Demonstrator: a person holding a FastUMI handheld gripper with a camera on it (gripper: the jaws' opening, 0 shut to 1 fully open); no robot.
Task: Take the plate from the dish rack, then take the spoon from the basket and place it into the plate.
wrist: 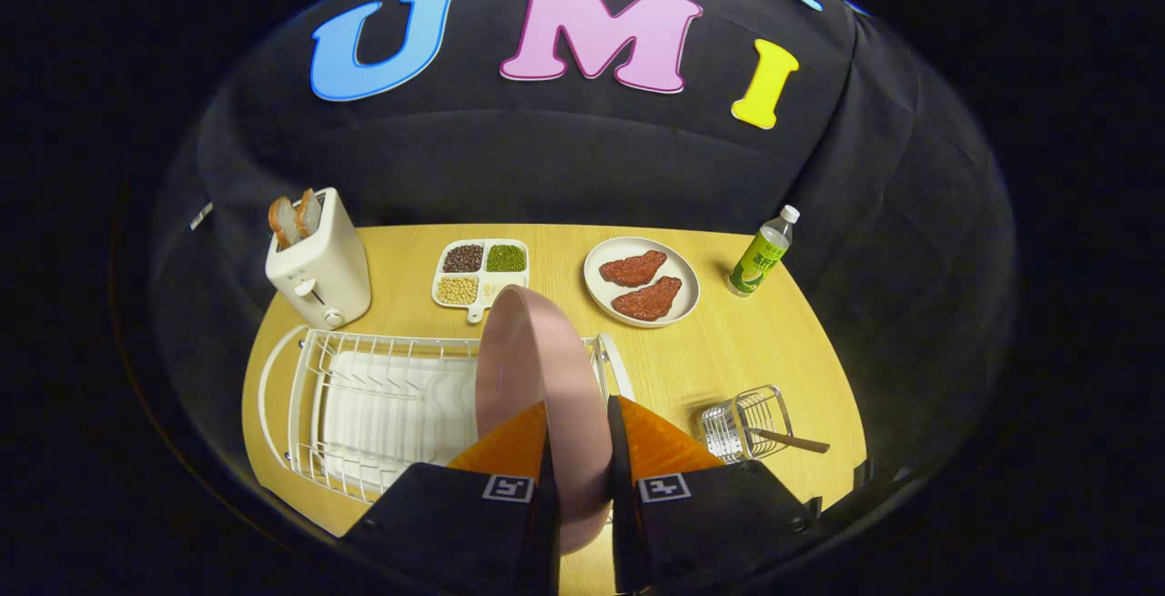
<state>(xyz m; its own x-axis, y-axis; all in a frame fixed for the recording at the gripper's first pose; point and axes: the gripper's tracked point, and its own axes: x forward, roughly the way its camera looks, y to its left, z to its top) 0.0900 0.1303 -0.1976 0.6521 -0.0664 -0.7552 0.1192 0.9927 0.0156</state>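
Observation:
A pink plate (537, 368) stands on edge between my fingers, lifted above the right end of the white wire dish rack (364, 405). My gripper (580, 450) is shut on the plate's rim, one finger on each face. To the right of the fingers a small wire basket (742, 423) lies on the wooden table (755, 350), and a brown-handled spoon (790, 439) sticks out of it toward the right.
Beyond the rack stand a white toaster (320, 268) with bread slices, a divided tray of beans (480, 273), a white plate with two red patties (642, 282) and a green-labelled bottle (760, 255). Black cloth walls close in the table.

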